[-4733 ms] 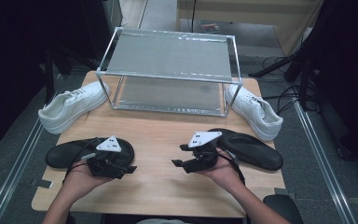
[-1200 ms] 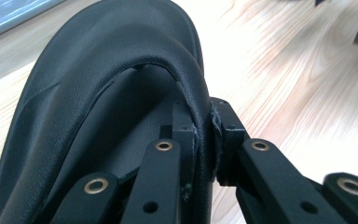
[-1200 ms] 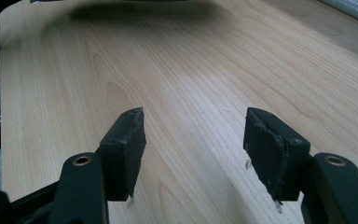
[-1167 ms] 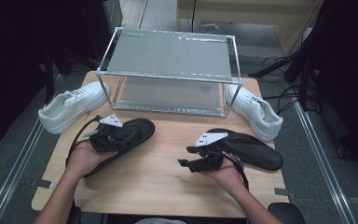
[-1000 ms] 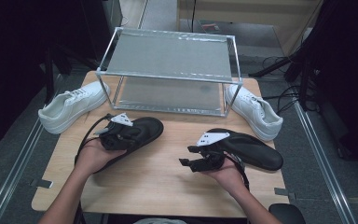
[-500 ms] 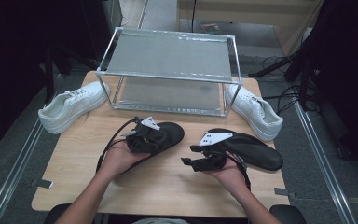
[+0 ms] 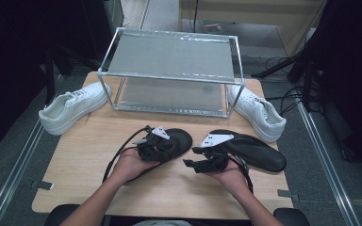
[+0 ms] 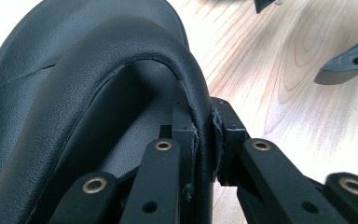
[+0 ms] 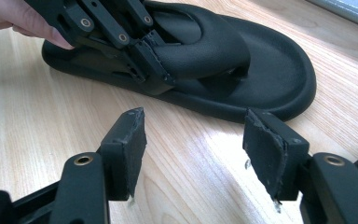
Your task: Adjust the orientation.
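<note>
At the table's (image 7: 75, 160) far edge, the rack's (image 7: 169, 59) shelves carry no shoes. Mid-table, the left gripper (image 7: 156, 143) clamps a black sandal's (image 7: 179, 140) strap. Beside it, the right gripper (image 7: 202, 159) hovers unclenched, jaws bare.

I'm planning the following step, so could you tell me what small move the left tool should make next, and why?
Probably carry it on toward the rack. The left tool is clamped on the strap of the black sandal, which sits mid-table beside the second sandal; the right tool stands open and empty, so pairing or shelving seems likely.
</note>
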A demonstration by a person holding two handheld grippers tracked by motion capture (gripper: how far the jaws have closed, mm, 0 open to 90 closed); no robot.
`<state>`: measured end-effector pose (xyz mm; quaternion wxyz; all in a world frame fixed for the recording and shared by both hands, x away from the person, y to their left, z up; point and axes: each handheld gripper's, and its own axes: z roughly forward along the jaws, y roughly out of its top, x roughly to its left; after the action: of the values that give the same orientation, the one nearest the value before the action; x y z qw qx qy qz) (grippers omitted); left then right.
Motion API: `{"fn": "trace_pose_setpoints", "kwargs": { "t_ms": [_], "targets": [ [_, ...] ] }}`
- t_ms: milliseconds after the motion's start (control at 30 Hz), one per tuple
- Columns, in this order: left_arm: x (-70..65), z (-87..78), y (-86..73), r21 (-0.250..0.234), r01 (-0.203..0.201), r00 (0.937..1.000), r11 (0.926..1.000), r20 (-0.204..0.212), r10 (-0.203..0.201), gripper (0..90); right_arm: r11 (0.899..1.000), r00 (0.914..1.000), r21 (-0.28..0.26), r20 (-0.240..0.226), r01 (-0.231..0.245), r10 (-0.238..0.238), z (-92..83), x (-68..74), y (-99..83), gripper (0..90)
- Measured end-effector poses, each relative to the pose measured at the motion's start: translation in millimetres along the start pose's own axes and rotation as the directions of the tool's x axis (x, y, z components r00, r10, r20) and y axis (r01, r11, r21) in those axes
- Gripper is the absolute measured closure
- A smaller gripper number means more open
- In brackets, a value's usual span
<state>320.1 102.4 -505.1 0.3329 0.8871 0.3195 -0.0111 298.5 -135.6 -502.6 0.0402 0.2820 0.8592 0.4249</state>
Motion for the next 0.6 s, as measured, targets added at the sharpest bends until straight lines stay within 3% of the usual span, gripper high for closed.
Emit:
{"fn": "trace_pose_setpoints", "kwargs": {
  "t_ms": [200,600],
  "targets": [
    [4.4,-9.8,-1.6,-0.019,0.021,0.9997,0.9996,0.011,-0.021,69.0,1.000,0.9999,-0.013,0.012,0.001,0.000,-1.1,-1.0,1.2,40.6],
    [10.5,-34.5,-10.4,-0.042,0.010,0.9999,0.9991,-0.001,-0.010,48.3,1.000,0.9999,-0.009,0.014,0.000,0.000,3.3,1.3,2.7,40.9]
  ]
}}
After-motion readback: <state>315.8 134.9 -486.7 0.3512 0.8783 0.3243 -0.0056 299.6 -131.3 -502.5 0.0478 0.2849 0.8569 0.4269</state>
